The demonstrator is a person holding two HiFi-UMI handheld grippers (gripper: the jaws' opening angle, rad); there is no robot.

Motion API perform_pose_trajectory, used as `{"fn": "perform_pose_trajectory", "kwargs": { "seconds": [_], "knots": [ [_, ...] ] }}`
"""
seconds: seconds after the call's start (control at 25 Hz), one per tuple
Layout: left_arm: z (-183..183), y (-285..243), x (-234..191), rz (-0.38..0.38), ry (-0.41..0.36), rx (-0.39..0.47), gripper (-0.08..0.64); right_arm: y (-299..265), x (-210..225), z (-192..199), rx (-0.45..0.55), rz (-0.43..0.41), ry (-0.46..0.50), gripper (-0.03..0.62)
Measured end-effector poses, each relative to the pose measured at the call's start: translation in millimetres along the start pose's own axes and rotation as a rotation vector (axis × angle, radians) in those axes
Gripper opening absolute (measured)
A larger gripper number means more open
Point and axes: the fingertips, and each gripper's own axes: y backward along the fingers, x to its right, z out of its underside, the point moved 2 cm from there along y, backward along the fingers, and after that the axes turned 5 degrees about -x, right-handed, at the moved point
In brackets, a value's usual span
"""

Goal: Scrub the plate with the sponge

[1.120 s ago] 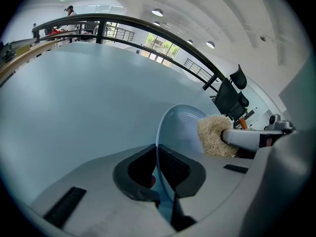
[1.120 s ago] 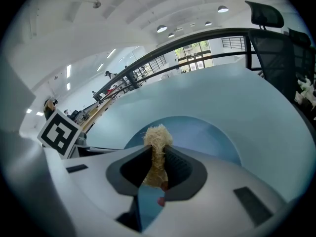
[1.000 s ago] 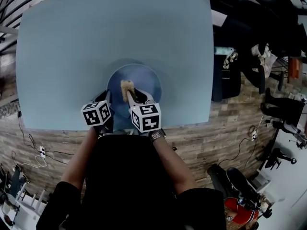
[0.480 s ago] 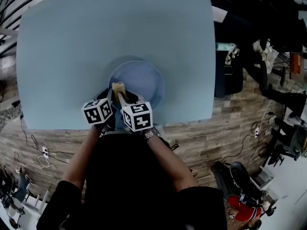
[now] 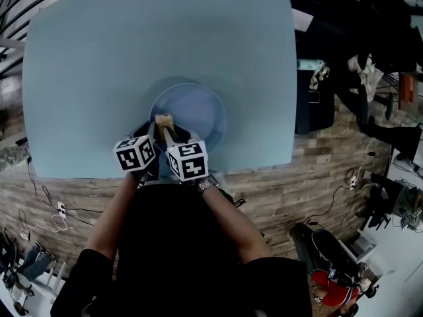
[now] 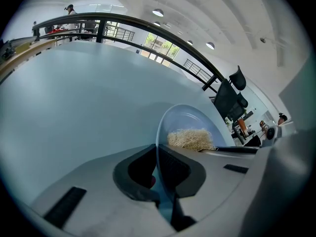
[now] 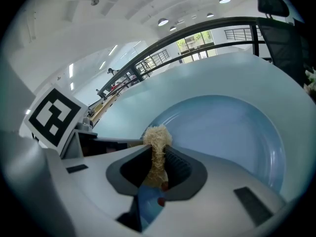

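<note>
Left gripper (image 6: 157, 165) is clamped on the near edge of the plate (image 6: 189, 119). You can see the thin rim running right between the two pads, so that side's pinned. Right gripper (image 7: 157, 165) is squeezed shut on the sponge (image 7: 157, 139), a scruffy straw-coloured wad with its frayed top poking out past the jaw tips. From my head view the plate (image 5: 198, 113) is pale blue and sits on the light blue table (image 5: 132, 45), toward the edge closest to me, roughly centred in front of my body. The sponge (image 5: 162, 120) is over the near-left part of the plate, just inside the rim and right beside where my left gripper (image 5: 151, 133) has hold of it. The two grippers are side by side there, with their marker cubes nearly touching. From the left gripper's camera the sponge (image 6: 190, 138) lies across the plate's inner face, just past my jaws.
</note>
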Motion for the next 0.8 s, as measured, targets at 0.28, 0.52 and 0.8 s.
{"fn": "perform_pose_trajectory", "kwargs": {
  "seconds": [0.28, 0.52, 0.8],
  "knots": [
    [-0.1, -1.0, -0.2, -0.004, -0.003, -0.001, 0.011, 4.0, 8.6, 1.1, -0.003, -0.003, -0.004, 0.072],
    [0.9, -2.0, -0.5, -0.004, -0.013, 0.002, 0.011, 11.7, 20.5, 4.2, 0.001, 0.017, -0.015, 0.072],
    [2.0, -2.2, -3.1, -0.008, -0.018, 0.004, 0.011, 17.2, 31.5, 7.4, 0.007, 0.025, -0.031, 0.072]
  ]
}}
